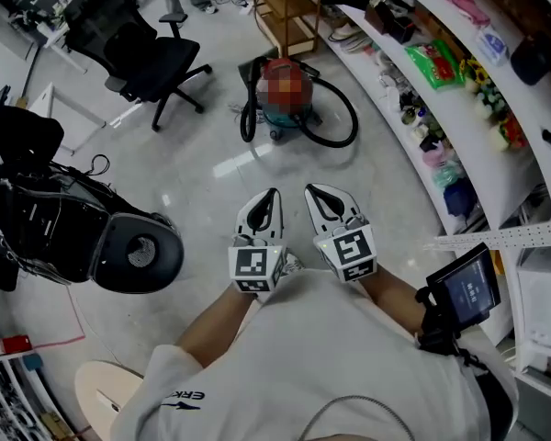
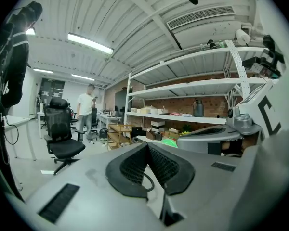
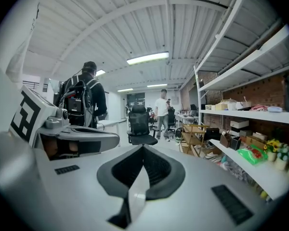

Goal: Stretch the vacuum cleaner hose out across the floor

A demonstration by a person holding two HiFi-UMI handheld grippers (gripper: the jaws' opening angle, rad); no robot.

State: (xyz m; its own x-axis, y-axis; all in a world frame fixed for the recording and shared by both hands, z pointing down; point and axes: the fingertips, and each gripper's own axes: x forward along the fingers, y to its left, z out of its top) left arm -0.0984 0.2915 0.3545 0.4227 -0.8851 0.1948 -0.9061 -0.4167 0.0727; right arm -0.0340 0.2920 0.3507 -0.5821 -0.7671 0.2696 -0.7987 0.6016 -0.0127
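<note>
**A:** How far along was the job?

**B:** Not begun, by my reading. The left tool (image 1: 274, 194) and the right tool (image 1: 312, 191) were both clenched on nothing. They sat side by side just ahead of the person, well apart from the hose (image 1: 345, 132).

**A:** Where was the hose?

**B:** At twelve o'clock, looped on the floor (image 1: 211, 177) around the vacuum cleaner (image 1: 286, 129), with one bend bulging out on the machine's three o'clock side. Its free end seemed to lie at the machine's nine o'clock side, though it was too small to be sure. All of the stretching was left to do.

**A:** Was anything in the way?

**B:** A black bag (image 1: 64, 232) sat near at nine o'clock, and shelves (image 1: 459, 108) ran from three round to one. An office chair (image 1: 147, 58) stood at eleven, and a wooden rack (image 1: 289, 7) stood just beyond the vacuum cleaner. The bare floor between the tools and the machine looked the likeliest run for the hose.
</note>
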